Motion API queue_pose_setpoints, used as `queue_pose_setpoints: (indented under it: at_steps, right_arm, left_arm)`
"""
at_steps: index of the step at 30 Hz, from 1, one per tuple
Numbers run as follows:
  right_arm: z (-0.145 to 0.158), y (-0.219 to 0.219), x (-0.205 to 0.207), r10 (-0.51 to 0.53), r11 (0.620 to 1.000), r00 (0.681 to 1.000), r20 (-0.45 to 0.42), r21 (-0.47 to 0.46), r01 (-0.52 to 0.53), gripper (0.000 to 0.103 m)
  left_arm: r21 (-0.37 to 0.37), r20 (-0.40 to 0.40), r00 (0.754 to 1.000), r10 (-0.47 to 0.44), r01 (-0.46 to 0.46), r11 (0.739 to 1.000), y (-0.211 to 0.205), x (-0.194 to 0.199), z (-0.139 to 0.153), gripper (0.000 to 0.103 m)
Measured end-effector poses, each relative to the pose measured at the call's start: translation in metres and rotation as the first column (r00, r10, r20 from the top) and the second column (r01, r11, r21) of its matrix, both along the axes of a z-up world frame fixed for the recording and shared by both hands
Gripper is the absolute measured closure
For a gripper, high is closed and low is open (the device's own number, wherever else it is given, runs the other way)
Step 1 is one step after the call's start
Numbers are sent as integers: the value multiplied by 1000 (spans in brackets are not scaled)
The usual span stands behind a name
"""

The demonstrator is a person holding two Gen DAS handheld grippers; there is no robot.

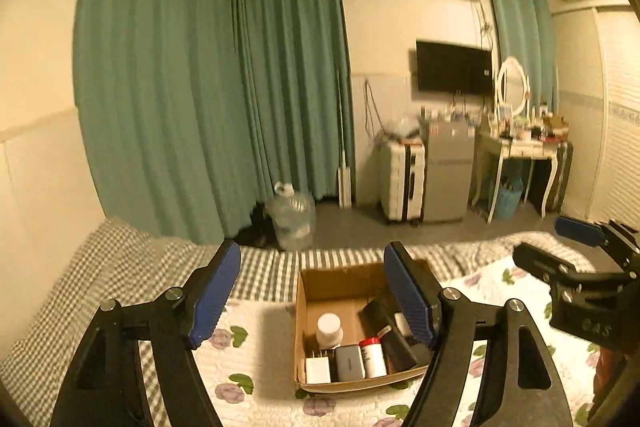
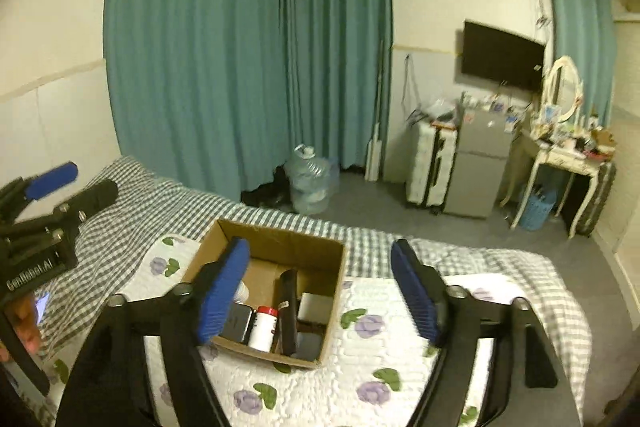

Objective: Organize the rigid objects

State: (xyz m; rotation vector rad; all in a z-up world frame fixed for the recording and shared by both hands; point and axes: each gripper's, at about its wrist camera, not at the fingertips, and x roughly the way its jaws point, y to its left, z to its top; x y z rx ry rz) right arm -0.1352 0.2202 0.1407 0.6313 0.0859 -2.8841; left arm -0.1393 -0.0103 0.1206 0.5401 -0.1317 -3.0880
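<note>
An open cardboard box [image 1: 340, 285] sits on the flowered quilt and also shows in the right wrist view [image 2: 280, 247]. It holds a white-capped bottle [image 1: 329, 329], a white charger [image 1: 318, 370], a grey power bank [image 1: 350, 363], a red-capped white bottle [image 2: 264, 327] and a black remote [image 2: 288, 311]. My left gripper [image 1: 314, 291] is open and empty above the box. My right gripper [image 2: 320, 287] is open and empty just right of the box, and it shows at the right edge of the left wrist view [image 1: 560, 243].
The bed has a flowered quilt [image 2: 380, 359] over a checked sheet [image 2: 168, 203]. A water jug [image 2: 310, 183] stands on the floor by teal curtains [image 2: 240, 47]. A suitcase [image 2: 430, 167], small fridge [image 2: 476, 171] and cluttered dressing table [image 2: 560, 155] line the far wall.
</note>
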Motion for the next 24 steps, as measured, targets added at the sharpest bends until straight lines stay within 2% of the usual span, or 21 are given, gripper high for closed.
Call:
queue_pose_setpoints:
  at_steps: [5, 9, 14, 18, 21, 24]
  right_arm:
    - [18, -1, 50, -29, 1000, 998, -60, 4, 29, 0]
    - [10, -8, 73, -44, 999, 994, -103, 18, 46, 0]
    - [-29, -4, 77, -18, 999, 992, -126, -32, 14, 0]
    - [-63, -8, 62, -37, 999, 992, -122, -7, 36, 0]
    - [-78, 0, 48, -47, 998, 996, -79, -55, 43, 0]
    - [-85, 7, 41, -65, 996, 996, -66, -68, 60, 0]
  left_arm:
    - [-20, -62, 998, -9, 8, 1000, 5, 38, 11, 24]
    - [-2, -100, 995, -7, 7, 1000, 7, 64, 3, 24]
    - [-23, -109, 994, 26, -29, 999, 13, 71, -35, 24]
    - [22, -46, 998, 43, -42, 999, 6, 60, -74, 24]
    - [1, -14, 998, 60, -60, 998, 5, 54, -97, 24]
    - [-3, 7, 999, 45, -45, 999, 7, 51, -106, 24]
